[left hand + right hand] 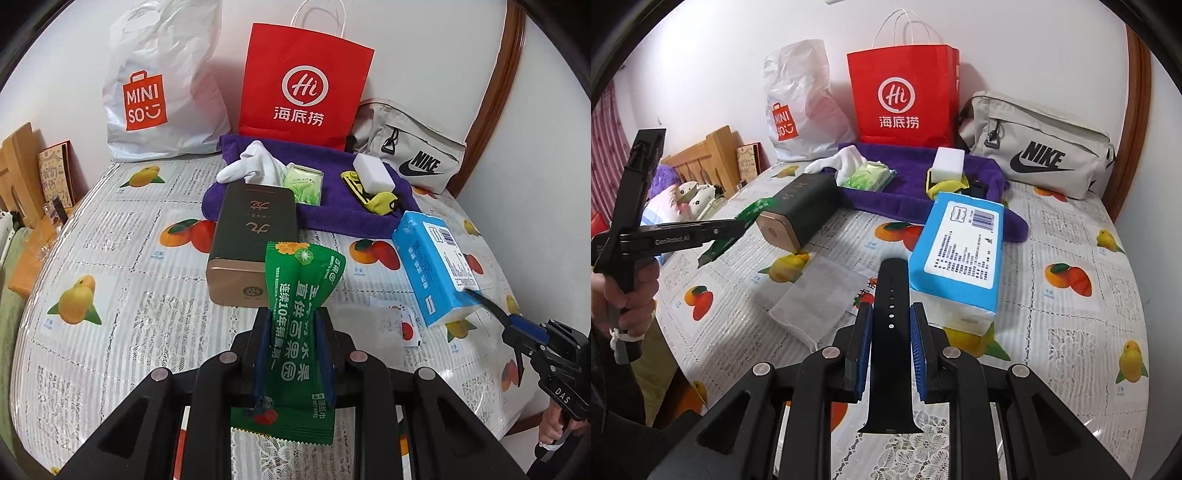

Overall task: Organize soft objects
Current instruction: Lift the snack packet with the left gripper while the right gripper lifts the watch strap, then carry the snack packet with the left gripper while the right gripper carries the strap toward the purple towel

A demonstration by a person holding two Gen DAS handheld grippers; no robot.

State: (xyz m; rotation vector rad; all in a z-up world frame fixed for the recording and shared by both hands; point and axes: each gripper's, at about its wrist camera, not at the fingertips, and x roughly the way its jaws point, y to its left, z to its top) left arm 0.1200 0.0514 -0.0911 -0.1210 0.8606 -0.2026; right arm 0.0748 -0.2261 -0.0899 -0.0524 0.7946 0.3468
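Green wet-wipe packet (301, 317) pinched above table edge (22, 306).

"MINISO" w/ smiley, white on orange, on white plastic bag (159, 85). "Hi" in circle + "海底捞" on red paper bag (303, 88). "NIKE" + swoosh, black, on beige pouch (1041, 147). "连续10年销量第一" & "湿纸巾" on green wet-wipe packet (299, 339), clamped in left gripper (293, 332). "GenRobot.AI" on left gripper body in right wrist view. "DAS" on right gripper (491, 302) body in left wrist view. Barcode + small print on blue tissue pack (960, 247): illegible.
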